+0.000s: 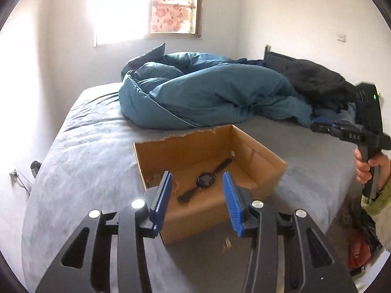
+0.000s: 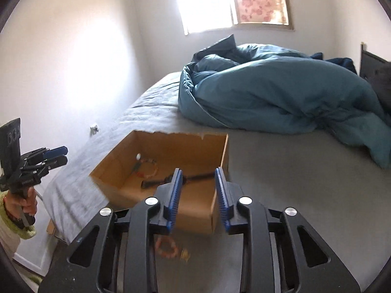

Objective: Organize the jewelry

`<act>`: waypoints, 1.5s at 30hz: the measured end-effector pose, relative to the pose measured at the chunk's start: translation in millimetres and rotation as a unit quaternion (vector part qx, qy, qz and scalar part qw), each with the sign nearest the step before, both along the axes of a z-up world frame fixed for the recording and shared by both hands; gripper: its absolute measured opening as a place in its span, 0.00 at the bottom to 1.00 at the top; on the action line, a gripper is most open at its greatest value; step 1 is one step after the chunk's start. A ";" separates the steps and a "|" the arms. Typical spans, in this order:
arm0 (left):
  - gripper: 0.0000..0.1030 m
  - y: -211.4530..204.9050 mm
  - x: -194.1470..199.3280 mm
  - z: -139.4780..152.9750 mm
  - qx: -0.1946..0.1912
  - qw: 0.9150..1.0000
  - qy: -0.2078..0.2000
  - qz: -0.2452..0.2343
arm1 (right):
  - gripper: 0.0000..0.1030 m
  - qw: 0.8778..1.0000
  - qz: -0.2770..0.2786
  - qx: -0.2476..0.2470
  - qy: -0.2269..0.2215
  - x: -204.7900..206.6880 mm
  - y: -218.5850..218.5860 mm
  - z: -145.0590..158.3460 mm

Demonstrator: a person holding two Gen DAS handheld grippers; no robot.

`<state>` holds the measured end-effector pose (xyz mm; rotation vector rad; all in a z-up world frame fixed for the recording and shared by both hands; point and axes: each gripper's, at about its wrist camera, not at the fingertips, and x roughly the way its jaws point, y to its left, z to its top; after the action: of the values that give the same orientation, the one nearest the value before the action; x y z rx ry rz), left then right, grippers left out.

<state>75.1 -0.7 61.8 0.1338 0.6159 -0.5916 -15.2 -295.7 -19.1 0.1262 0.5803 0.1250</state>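
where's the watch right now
The watch lies flat on the floor of the open cardboard box on the bed, seen between the left gripper's fingers.

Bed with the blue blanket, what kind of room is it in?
Most likely a bedroom in a home. A bed with a rumpled blue blanket fills most of it, a window has a flowery curtain, and a cardboard box with a watch sits on the bed.
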 end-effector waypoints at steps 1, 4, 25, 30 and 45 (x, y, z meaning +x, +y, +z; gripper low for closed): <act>0.41 5.4 -12.2 -4.4 -0.002 1.000 -0.003 -0.001 | 0.28 1.000 -0.004 0.000 -0.001 -17.8 2.6 -9.2; 0.43 14.5 -36.0 -22.6 -0.008 1.000 0.006 -0.017 | 0.28 1.000 -0.005 0.009 0.007 -46.7 10.0 -35.1; 0.40 -22.1 2.2 -163.6 0.087 0.989 0.064 -0.101 | 0.23 0.978 0.198 -0.003 0.070 35.9 117.7 -137.2; 0.30 -22.8 15.5 -178.6 0.098 0.984 0.081 -0.126 | 0.17 0.966 0.245 -0.025 0.083 60.5 131.4 -149.1; 0.27 -31.6 22.1 -188.8 0.101 0.981 0.097 -0.132 | 0.13 0.948 0.286 -0.059 0.128 71.0 150.3 -170.4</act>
<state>97.2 -32.3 -127.0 0.3551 0.8560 -0.8040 55.9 -145.4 -189.5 -0.1506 0.8724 0.6439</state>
